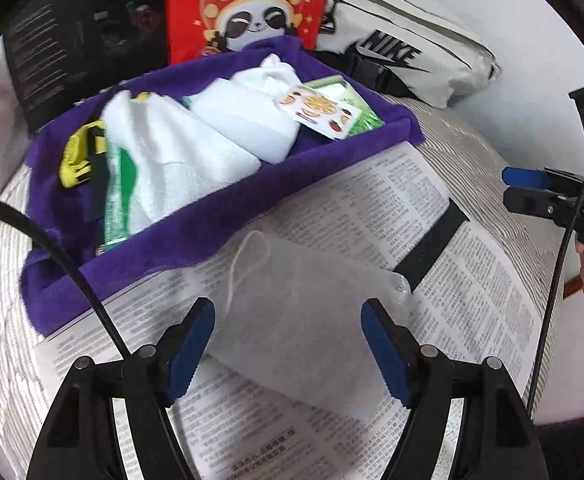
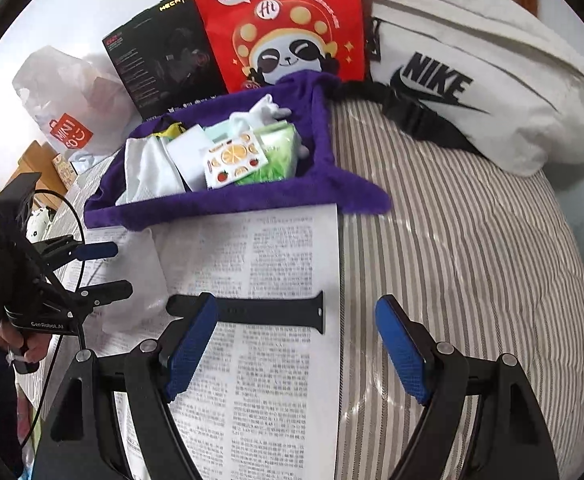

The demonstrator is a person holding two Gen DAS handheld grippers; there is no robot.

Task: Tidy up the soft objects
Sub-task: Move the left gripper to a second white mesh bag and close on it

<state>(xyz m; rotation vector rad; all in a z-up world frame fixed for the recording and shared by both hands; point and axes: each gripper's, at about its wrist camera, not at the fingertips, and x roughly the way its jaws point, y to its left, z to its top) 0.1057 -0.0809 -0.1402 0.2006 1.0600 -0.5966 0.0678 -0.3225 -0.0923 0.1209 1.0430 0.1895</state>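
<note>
Translucent white drawstring mesh pouch (image 1: 292, 320): flat on printed newspaper sheet (image 1: 432, 208) on striped bed. Left hand-held gripper (image 1: 287, 344): jaws apart over pouch, not pressing. Right hand-held gripper (image 2: 296, 344): jaws apart, empty. Purple plush fabric bin (image 2: 219, 200): holds white cloths, beside pouch.

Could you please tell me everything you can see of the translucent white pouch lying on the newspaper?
The translucent white pouch is a thin, frosted, soft-looking bag with a white drawstring looped at its upper left corner. It lies flat on the newspaper, whose print shows faintly through it, just in front of the purple basket. It sits between the left gripper's open jaws; the pads do not appear to press on it.
</note>
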